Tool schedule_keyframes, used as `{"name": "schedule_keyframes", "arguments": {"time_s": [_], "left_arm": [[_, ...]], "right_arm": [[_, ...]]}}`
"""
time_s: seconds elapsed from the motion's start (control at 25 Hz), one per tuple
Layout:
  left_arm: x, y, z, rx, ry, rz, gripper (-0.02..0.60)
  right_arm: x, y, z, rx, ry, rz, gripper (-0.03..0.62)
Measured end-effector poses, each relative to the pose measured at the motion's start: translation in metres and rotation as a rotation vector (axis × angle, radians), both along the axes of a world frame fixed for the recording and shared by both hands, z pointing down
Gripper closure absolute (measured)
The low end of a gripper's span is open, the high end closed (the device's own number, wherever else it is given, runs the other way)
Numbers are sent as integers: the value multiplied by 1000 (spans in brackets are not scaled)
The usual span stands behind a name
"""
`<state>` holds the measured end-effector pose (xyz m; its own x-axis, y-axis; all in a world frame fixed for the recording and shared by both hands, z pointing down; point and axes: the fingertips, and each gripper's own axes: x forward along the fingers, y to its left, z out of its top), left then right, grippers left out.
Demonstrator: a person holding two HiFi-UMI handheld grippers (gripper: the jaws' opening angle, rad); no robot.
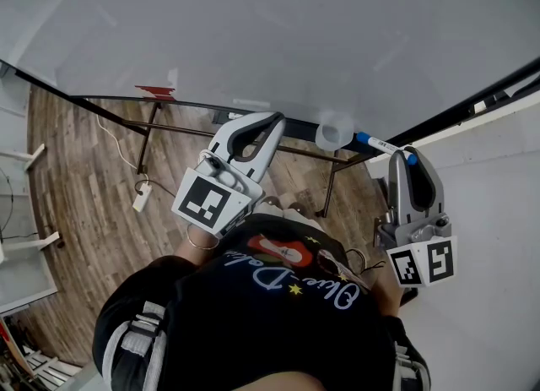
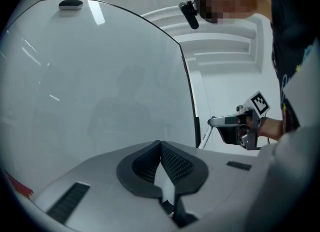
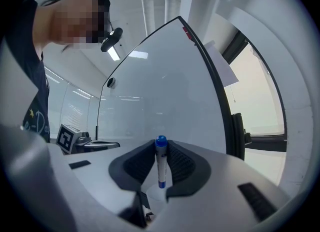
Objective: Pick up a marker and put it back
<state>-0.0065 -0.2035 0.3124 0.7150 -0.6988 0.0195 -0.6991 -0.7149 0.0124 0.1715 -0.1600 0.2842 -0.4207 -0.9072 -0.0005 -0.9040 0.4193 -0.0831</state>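
Head view, left to right: wood floor fills the 9 o'clock side, with a white plug block lying on it, cable attached. A small red patch sits at 10 o'clock on the lower edge of the whiteboard, which covers the whole top of the frame. The left gripper is near centre, tips toward 1 o'clock and close to the board edge, tag cube toward 7 o'clock. In its own view the left gripper has its jaws pressed together, nothing between them, and faces the whiteboard. A pale translucent cup sits at 2 o'clock on the board's lower edge. The marker is just beside it on the 3 o'clock side, lying crosswise with one blue end toward the cup and the other at the tips of the right gripper. That gripper points to 12 o'clock, its cube at 5 o'clock. In the right gripper view the jaws of the right gripper pinch the marker; it stands upright, blue cap at 12 o'clock just above the pads, white barrel running down to 6 o'clock. The marker is off any ledge and held in the air in front of the whiteboard. The left gripper shows at 9 o'clock in this view. The person's dark shirt fills the 6 o'clock area of the head view.
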Motion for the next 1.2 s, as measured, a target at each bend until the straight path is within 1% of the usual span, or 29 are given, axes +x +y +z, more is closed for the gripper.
{"name": "schedule_keyframes", "arguments": {"time_s": [0.36, 0.64, 0.84, 1.04, 1.2], "left_arm": [[-1, 0, -1, 4, 1, 0, 578], [-5, 1, -1, 6, -3, -9, 578], [-12, 0, -2, 4, -4, -36, 578], [-20, -2, -3, 11, -12, -62, 578], [-25, -2, -5, 8, -4, -78, 578]], "right_arm": [[-4, -2, 1, -4, -19, -13, 522], [-9, -12, -3, 14, -42, -31, 522], [-16, -26, 2, 7, -45, -57, 522], [-25, -38, 15, -20, -30, -82, 522], [-33, -47, 28, -45, 4, -96, 522]]}}
